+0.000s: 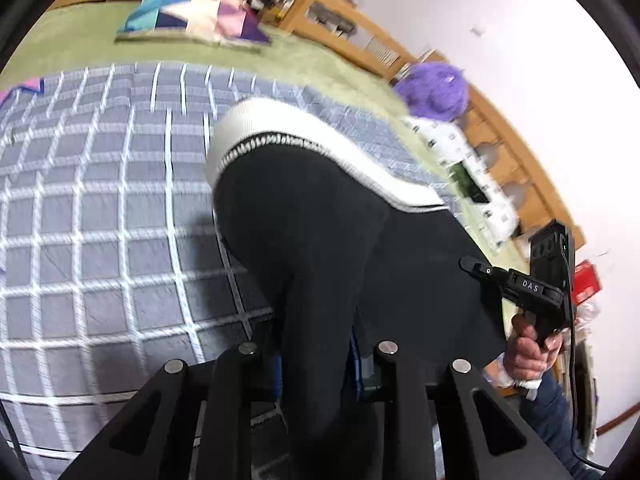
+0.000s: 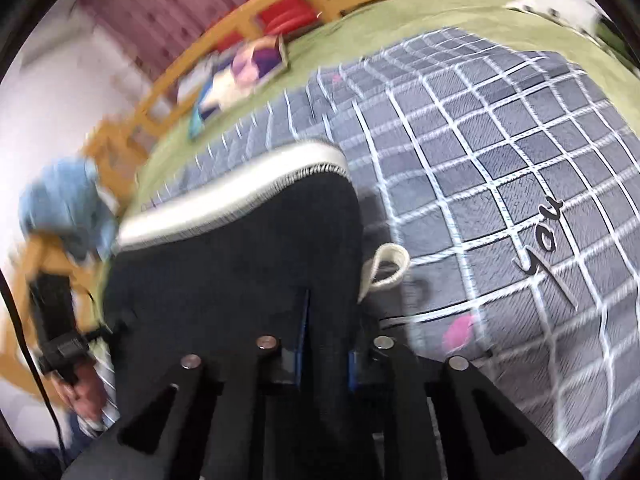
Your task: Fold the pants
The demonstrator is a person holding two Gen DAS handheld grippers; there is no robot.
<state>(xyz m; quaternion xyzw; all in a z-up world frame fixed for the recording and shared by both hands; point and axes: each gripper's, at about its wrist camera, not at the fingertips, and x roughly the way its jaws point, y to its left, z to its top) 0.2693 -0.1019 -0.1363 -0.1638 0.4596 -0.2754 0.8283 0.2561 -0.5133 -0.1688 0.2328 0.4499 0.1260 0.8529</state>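
The black pants (image 1: 320, 232) with a white ribbed waistband (image 1: 312, 136) hang lifted above the bed. My left gripper (image 1: 316, 360) is shut on the black cloth at one corner. My right gripper (image 2: 324, 352) is shut on the other corner of the same pants (image 2: 240, 264); it also shows in the left wrist view (image 1: 472, 264) at the right, gripping the cloth's edge. The waistband (image 2: 240, 196) hangs at the far end, and a white drawstring loop (image 2: 386, 268) dangles at the right.
A grey quilt with a white grid (image 1: 100, 200) covers a green bedspread (image 1: 280, 52). A patchwork pillow (image 1: 192, 12), a purple plush (image 1: 436, 88) and a wooden shelf headboard (image 1: 496, 148) lie beyond. A pink item (image 2: 460, 332) sits on the quilt (image 2: 500, 140).
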